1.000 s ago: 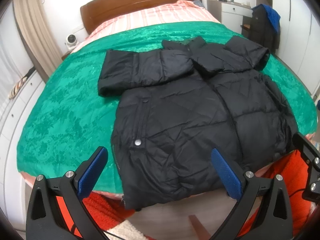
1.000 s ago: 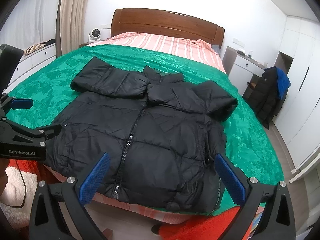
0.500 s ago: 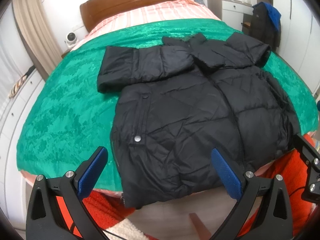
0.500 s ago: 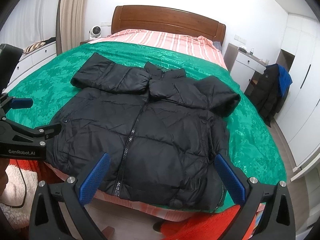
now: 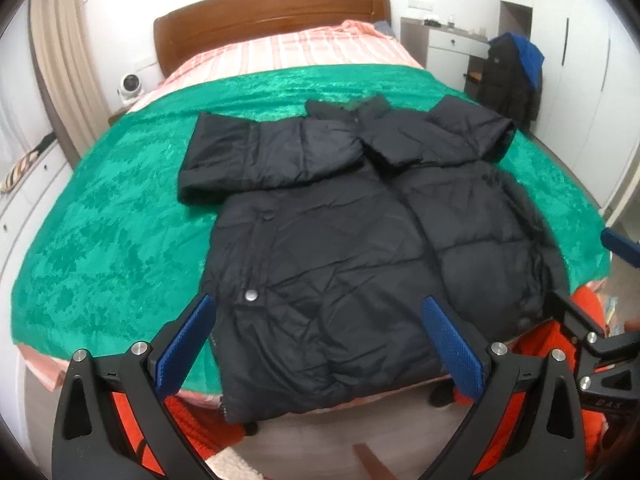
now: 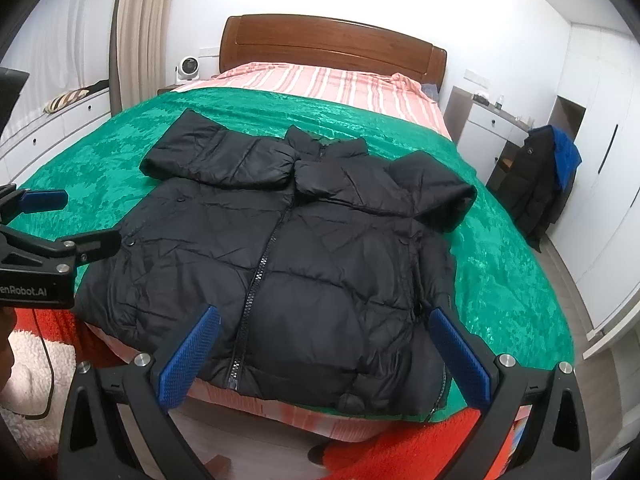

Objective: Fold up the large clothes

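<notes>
We hold both grippers at the foot of the bed, each with its jaws spread wide and nothing between them. The black puffer jacket [image 5: 360, 240] lies front up on the green bedspread [image 5: 112, 232], zipped, its hem at the near edge of the mattress and hanging a little over it. Both sleeves are folded across the chest, so that the cuffs meet near the collar (the left-hand sleeve lies flatter than the other, which bulges at the shoulder).

The left gripper [image 5: 320, 344] hovers just short of the hem, over the jacket's left half, its blue pads clear of the cloth. The right gripper [image 6: 324, 360] hangs likewise before the hem on the other half, near the zipper's lower end, not touching. In the right wrist view we see the left gripper at the far left edge, beside the jacket's side seam.

Beyond the bedspread lie a pink striped sheet [image 6: 320, 84] and a wooden headboard [image 6: 332, 52]. A dark coat [image 6: 536, 184] with something blue on it hangs by the white wardrobe [image 6: 600, 140].
</notes>
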Demonstrator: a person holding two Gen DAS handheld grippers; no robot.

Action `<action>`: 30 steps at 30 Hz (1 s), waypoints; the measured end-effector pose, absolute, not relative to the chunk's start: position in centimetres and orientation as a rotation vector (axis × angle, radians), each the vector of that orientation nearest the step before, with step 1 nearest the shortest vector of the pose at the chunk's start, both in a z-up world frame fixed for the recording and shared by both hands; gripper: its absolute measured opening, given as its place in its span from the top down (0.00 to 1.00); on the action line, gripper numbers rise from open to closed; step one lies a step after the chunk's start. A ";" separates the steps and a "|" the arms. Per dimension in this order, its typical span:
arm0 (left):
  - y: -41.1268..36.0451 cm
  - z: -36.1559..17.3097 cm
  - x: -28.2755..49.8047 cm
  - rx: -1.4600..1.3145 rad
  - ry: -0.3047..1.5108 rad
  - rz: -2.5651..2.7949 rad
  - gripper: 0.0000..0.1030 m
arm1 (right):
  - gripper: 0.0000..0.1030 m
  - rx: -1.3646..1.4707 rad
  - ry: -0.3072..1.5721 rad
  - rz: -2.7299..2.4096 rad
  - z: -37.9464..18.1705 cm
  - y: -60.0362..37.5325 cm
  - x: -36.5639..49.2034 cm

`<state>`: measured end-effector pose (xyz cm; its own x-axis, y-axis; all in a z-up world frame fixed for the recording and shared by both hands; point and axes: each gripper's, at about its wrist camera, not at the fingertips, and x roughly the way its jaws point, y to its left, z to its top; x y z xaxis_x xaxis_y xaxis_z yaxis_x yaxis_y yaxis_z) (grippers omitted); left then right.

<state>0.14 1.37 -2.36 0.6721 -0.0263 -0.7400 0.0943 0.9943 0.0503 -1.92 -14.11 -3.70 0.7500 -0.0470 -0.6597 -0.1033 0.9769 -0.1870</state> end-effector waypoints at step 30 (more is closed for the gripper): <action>3.3 -4.5 3.3 0.137 0.911 -0.112 0.00 | 0.00 -0.112 0.583 0.211 -2.2 -17.6 0.4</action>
